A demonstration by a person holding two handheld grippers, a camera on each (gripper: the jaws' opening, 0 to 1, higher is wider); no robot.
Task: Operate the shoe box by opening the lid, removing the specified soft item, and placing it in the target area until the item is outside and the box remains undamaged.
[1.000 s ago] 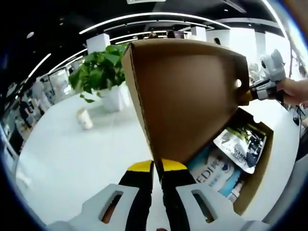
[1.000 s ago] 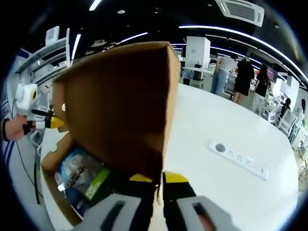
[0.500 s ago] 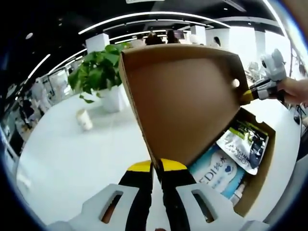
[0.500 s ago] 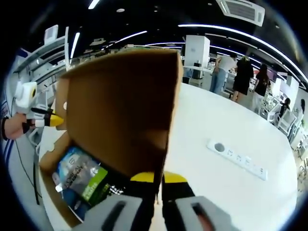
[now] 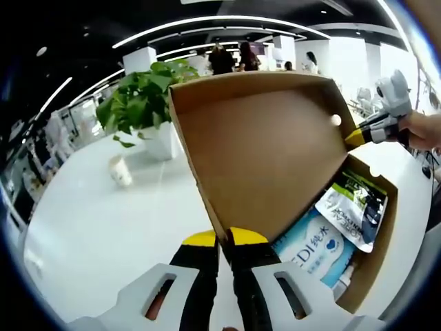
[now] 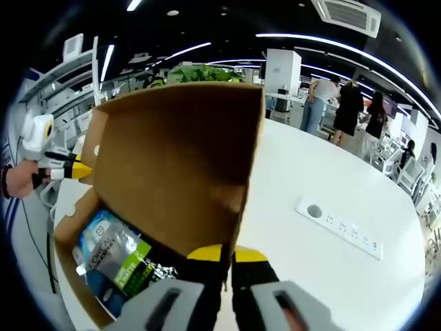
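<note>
Two grippers pinch the shoe box's lid at opposite corners — left gripper and right gripper both clamped on its edge, lid raised. The soft pouches lie inside the box — next, one gripper probably must release and reach in.

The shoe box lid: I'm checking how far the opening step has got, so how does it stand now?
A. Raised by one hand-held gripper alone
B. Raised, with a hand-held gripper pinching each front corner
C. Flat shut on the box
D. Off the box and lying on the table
B: the lid stands raised over the packets, with the left hand-held gripper shut on one corner and the right hand-held gripper on the other.
</note>
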